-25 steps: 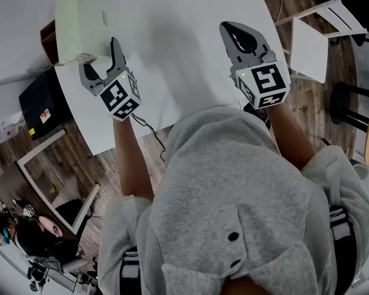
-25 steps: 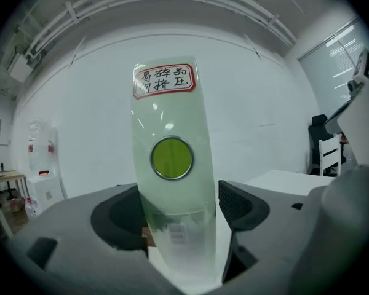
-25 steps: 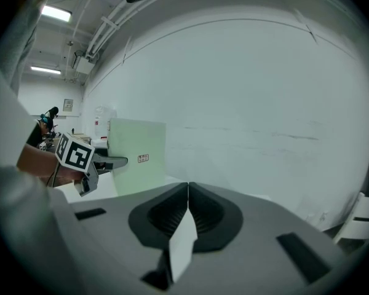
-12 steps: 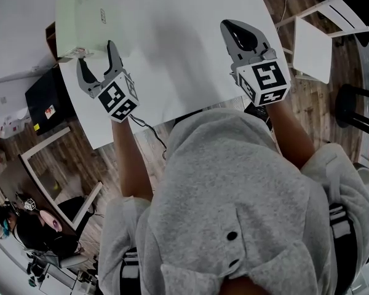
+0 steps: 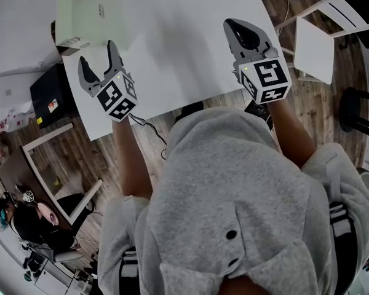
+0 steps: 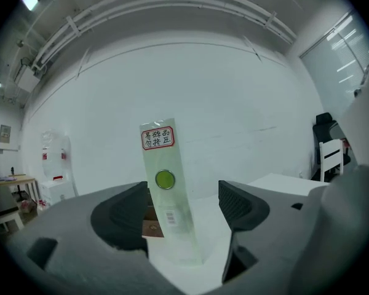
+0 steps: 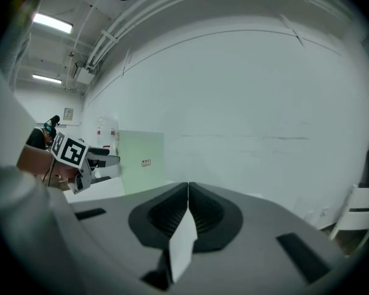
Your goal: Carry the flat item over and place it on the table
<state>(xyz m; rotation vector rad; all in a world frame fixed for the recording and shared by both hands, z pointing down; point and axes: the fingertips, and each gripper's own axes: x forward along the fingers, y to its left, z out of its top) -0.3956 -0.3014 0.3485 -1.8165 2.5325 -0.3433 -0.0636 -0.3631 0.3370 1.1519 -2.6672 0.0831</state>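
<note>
In the head view a large white flat board [image 5: 172, 42] stretches out in front of me. My right gripper [image 5: 243, 34] is shut on the board's near right edge; in the right gripper view the thin white edge [image 7: 183, 238] shows pinched between the closed jaws. My left gripper [image 5: 97, 63] is open at the board's left edge, and the white board [image 6: 187, 251] lies between its spread jaws without being clamped. A pale green box [image 5: 86, 17] with a red label stands upright just beyond the left gripper, seen edge-on as a pale green box [image 6: 166, 189] in the left gripper view.
A white chair [image 5: 323, 35] stands on the wooden floor at right, with a black stool [image 5: 357, 103] beyond it. At left are a black case [image 5: 49, 97] and a white frame [image 5: 49, 165] on the floor. A person [image 5: 24, 220] sits at lower left.
The board and the pale green box have shifted slightly up and left in the head view. The left gripper stays open at the left edge; the right stays shut on the board.
</note>
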